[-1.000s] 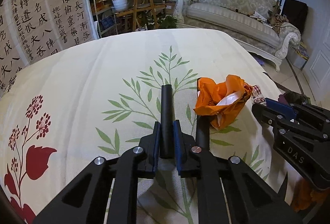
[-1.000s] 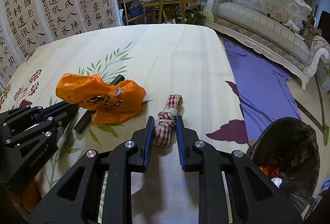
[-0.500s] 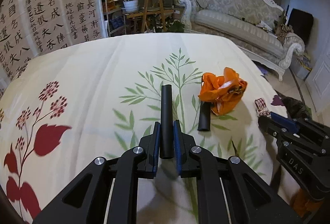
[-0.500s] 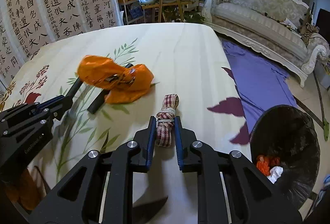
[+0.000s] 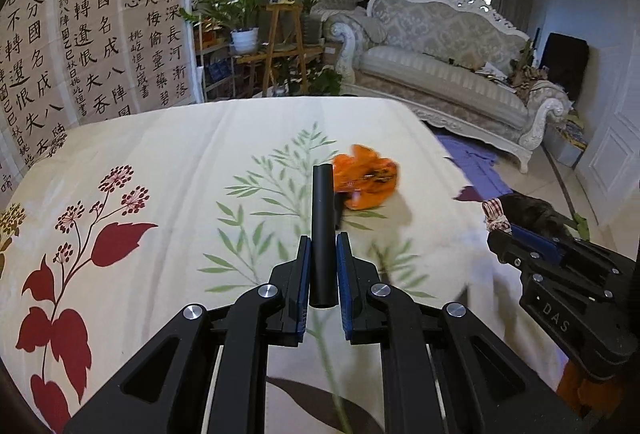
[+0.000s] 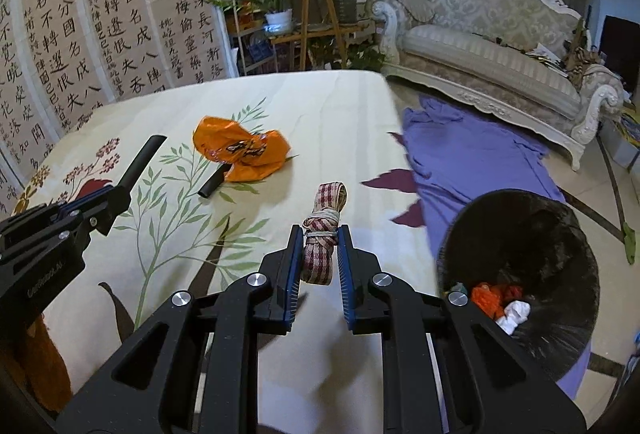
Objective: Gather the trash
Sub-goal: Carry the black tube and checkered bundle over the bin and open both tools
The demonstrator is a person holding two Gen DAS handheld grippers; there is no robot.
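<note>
My left gripper [image 5: 323,246] is shut on a black tube [image 5: 322,230], lifted above the flowered tablecloth [image 5: 160,162]; in the right wrist view the same gripper [image 6: 108,194] shows at the left with the tube [image 6: 142,160] sticking out. My right gripper [image 6: 318,234] is shut on a knotted red-checked cloth strip [image 6: 322,234], held off the cloth. An orange plastic bag [image 6: 242,152] lies crumpled on the table over a second black tube [image 6: 214,183]. A black trash bin [image 6: 520,266] with orange and white scraps stands by the table's right edge.
A purple cloth [image 6: 472,150] lies on the floor beyond the bin. An ornate sofa [image 6: 492,46] stands at the right rear, a plant stand [image 6: 316,22] behind the table and a calligraphy screen [image 6: 100,34] on the left.
Both grippers rose and drew back from the table with their loads. The orange bag and the second tube stayed on the cloth and now look farther away. The bin is fuller in view.
</note>
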